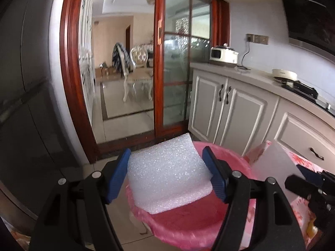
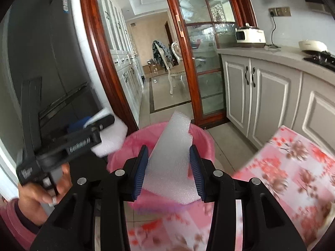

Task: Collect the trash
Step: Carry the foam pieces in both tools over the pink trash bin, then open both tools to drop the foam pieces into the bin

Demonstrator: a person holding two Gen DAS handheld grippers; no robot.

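A bubbly white foam sheet [image 1: 167,173] sits between the blue pads of my left gripper [image 1: 166,152], which is shut on it. It hangs over a pink bin [image 1: 188,226] lined with a pink bag. My right gripper [image 2: 169,148] is shut on a narrower, torn white foam piece [image 2: 171,167] above the same bin [image 2: 205,144]. In the right wrist view the left gripper [image 2: 98,123] shows at the left with its foam sheet [image 2: 111,140], held by a hand [image 2: 41,192]. The right gripper [image 1: 301,177] appears at the right edge of the left wrist view.
A table with a pink floral cloth [image 2: 293,177] stands right of the bin. Grey kitchen cabinets [image 1: 230,108] run along the right wall, with a cooker [image 1: 224,54] on the counter. A dark fridge [image 2: 41,62] is at the left. A red-framed sliding glass door [image 1: 159,62] stands open ahead.
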